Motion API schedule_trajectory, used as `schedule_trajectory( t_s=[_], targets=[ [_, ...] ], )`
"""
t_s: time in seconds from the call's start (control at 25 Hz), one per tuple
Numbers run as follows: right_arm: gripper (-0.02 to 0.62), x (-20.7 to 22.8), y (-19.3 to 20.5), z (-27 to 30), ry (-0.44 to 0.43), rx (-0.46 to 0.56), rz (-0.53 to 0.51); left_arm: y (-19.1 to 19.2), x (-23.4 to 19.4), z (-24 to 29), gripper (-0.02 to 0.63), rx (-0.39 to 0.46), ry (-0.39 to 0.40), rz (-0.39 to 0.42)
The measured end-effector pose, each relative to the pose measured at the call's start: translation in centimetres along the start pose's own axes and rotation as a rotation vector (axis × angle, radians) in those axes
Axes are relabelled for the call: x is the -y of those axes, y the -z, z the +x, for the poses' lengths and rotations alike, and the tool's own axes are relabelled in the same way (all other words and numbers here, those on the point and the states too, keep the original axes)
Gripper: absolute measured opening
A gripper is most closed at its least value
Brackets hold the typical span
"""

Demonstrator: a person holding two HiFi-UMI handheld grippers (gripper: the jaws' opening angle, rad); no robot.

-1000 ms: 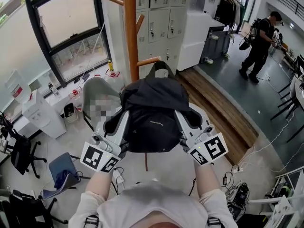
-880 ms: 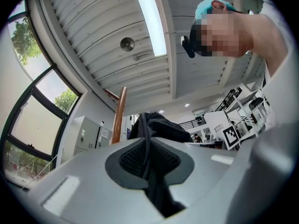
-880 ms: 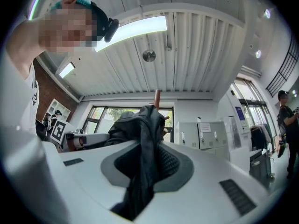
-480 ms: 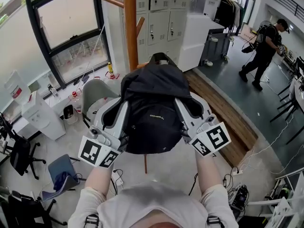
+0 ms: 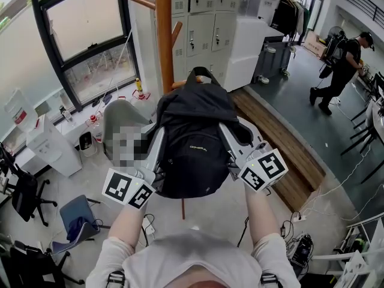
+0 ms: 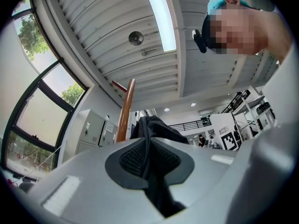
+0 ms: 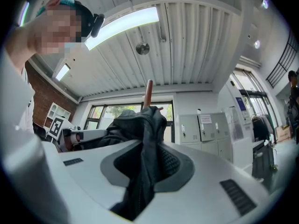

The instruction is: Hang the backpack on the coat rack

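Observation:
A black backpack (image 5: 192, 146) hangs between my two grippers at chest height in the head view. My left gripper (image 5: 158, 141) is shut on the fabric of its left side, and my right gripper (image 5: 227, 138) is shut on its right side. The wooden coat rack (image 5: 164, 29) rises just behind the bag, with one peg (image 5: 139, 0) high on the left and a lower peg (image 5: 178, 84) beside the bag's top handle (image 5: 202, 72). In the left gripper view black fabric (image 6: 152, 181) is pinched between the jaws, with the rack's pole (image 6: 124, 111) beyond. In the right gripper view a fold of the backpack (image 7: 142, 139) fills the jaws.
Grey lockers (image 5: 204, 17) stand behind the rack and a large window (image 5: 78, 29) is at the left. A grey chair (image 5: 120, 122) and a blue office chair (image 5: 78, 215) are low on the left. A person (image 5: 342, 59) walks at the far right. Cables (image 5: 300, 239) lie on the floor.
Both grippers have carried the backpack closer to the rack, so its top now covers the lower peg. The person at the back has walked further right.

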State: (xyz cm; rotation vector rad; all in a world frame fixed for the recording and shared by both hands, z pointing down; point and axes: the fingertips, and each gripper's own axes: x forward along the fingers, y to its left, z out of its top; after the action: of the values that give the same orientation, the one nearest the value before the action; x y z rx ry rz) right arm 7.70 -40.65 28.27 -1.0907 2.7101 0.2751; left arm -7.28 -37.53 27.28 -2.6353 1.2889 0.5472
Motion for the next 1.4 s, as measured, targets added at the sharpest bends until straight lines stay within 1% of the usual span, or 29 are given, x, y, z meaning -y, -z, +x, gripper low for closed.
schedule_trajectory(
  t_s=[0.24,0.44,0.68,0.96,1.12,1.28,1.4],
  targets=[
    [0.066,0.2,2.6,0.1,0.010,-0.056,0.034,2.4,-0.8,-0.5,0.040,-0.057,-0.029,-0.046],
    [0.067,0.0,4.6,0.1,0.009,-0.102,0.054,4.4,-1.3,-1.1,0.040,-0.099,-0.055,-0.063],
    [0.072,0.2,7.3,0.1,0.039,-0.168,0.078,6.8,-1.9,-1.7,0.040,-0.148,-0.072,-0.079],
    [0.083,0.3,8.8,0.0,0.053,-0.214,0.088,8.3,-1.9,-2.3,0.041,-0.179,-0.065,-0.054],
    [0.100,0.2,9.7,-0.2,0.081,-0.246,0.071,9.0,-1.9,-2.8,0.041,-0.205,-0.092,-0.013],
    [0.139,0.1,10.1,-0.9,0.129,-0.265,0.021,9.4,-1.6,-3.5,0.086,-0.206,-0.123,0.014],
    [0.161,-0.2,10.0,-1.1,0.168,-0.274,-0.004,9.6,-1.6,-4.0,0.118,-0.227,-0.135,0.040]
  ],
)
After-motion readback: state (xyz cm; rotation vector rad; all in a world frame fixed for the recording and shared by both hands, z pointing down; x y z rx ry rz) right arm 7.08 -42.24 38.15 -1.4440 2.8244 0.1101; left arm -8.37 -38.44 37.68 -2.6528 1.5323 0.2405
